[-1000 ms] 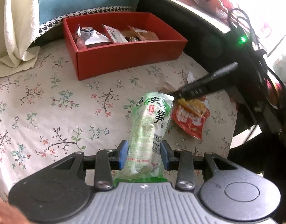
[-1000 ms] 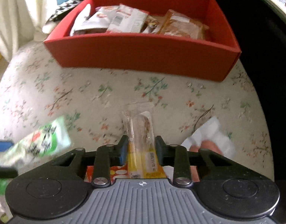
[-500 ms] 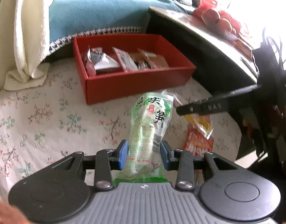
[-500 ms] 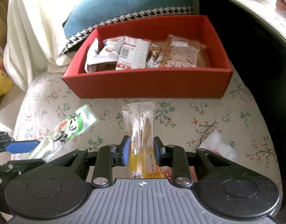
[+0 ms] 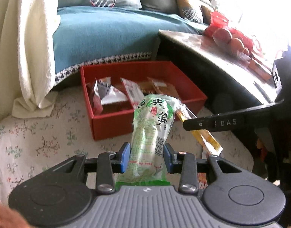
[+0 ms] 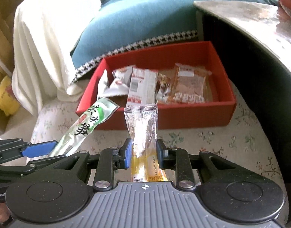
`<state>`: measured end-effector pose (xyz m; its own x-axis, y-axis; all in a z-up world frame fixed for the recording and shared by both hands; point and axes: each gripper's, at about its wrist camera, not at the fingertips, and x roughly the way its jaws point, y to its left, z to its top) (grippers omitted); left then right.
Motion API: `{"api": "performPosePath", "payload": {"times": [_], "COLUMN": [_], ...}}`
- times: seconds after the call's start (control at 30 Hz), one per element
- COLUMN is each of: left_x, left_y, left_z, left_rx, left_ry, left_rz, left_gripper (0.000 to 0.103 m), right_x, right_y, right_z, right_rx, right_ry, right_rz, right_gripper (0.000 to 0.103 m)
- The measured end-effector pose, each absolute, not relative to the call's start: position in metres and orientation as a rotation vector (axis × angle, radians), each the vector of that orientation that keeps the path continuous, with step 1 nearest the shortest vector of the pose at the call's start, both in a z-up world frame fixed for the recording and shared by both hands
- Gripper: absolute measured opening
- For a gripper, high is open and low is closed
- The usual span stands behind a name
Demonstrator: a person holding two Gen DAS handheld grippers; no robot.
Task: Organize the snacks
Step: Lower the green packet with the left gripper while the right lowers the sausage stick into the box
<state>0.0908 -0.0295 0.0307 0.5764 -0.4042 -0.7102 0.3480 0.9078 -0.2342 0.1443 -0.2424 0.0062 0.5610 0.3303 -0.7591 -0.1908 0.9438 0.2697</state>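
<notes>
Snacks clamped: left gripper (image 5: pixel 147 157) grips green pouch (image 5: pixel 152 127); right gripper (image 6: pixel 143 156) grips clear packet (image 6: pixel 142 131) (bottoms hidden).

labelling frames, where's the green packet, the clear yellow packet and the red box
green packet (image 5: pixel 152 125), left wrist view, printed front
clear yellow packet (image 6: pixel 143 131), right wrist view, clear upper half
red box (image 6: pixel 195 116), right wrist view, near outer wall

Right gripper (image 6: pixel 142 153) clamping clear-and-yellow plastic snack packet (image 6: pixel 143 133), red rectangular cardboard box (image 6: pixel 183 117) of wrapped snacks beyond, green-and-white pouch (image 6: pixel 88 127) at left
</notes>
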Motion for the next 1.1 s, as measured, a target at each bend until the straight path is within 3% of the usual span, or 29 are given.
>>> {"api": "performPosePath", "payload": {"times": [0.73,1.1], "left_x": [0.120,0.185], "left_y": [-0.046,-0.067], "left_z": [0.043,0.030], "left_rx": [-0.058,-0.095], "left_ry": [0.764,0.754], "left_rz": [-0.381,-0.330], "left_gripper": [0.031,0.031], "right_x": [0.166,0.226], "right_y": [-0.243,-0.247], "right_z": [0.021,0.011], "right_rx": [0.206,0.205], "right_ry": [0.828,0.819], "right_rz": [0.270,0.177], "right_gripper": [0.033,0.033]}}
